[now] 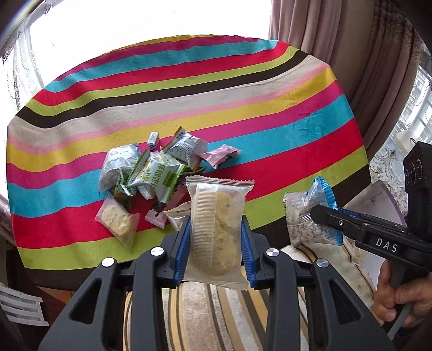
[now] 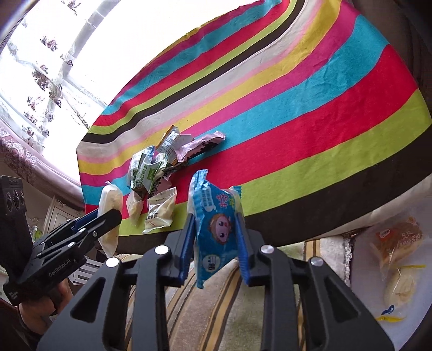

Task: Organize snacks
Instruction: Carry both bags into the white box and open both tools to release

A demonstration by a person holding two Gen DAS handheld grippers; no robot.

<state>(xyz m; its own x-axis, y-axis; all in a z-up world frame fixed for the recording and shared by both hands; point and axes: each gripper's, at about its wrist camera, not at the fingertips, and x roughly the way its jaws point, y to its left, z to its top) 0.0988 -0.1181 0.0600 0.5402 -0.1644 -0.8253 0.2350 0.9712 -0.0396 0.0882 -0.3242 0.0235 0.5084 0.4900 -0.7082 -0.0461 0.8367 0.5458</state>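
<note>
Snacks pile: a loose heap of wrapped snacks [image 1: 151,172] lies on the striped cloth [image 1: 243,89], toward its near left part, packets overlapping one another.
Pile outliers: a clear packet with a pale biscuit [image 1: 118,222] lies at the near left of the heap; a pink wrapper [image 1: 220,155] juts from its far right side.
Left gripper: the left gripper [image 1: 216,243] has its blue pads pressed on both sides of a clear-wrapped cake [image 1: 218,229]; the packet stands upright between them, lifted above the near edge of the cloth.
Right gripper: the right gripper [image 2: 216,243] is closed narrow on a blue cartoon-print packet [image 2: 216,224], pads touching its sides; the packet hangs upright, its crimped top above the fingertips.
Spacing of the two: seen from the left wrist, the right gripper sits to the right and well apart from the held cake, a hand [image 1: 399,297] on its grip.
Cloth edges: the near edge, a dark brown band, runs just under both held packets; the far edge meets a bright window [image 1: 151,21]; the right edge comes close to a curtain [image 1: 351,54].
Open room: the whole far and right part of the cloth is bare stripes, wide and flat.
Below the grippers: a striped cushion [image 2: 205,310] lies under both tools.
Right margin: a white bag holding packets [image 2: 397,256] lies beside the cushion, off the cloth.
</note>
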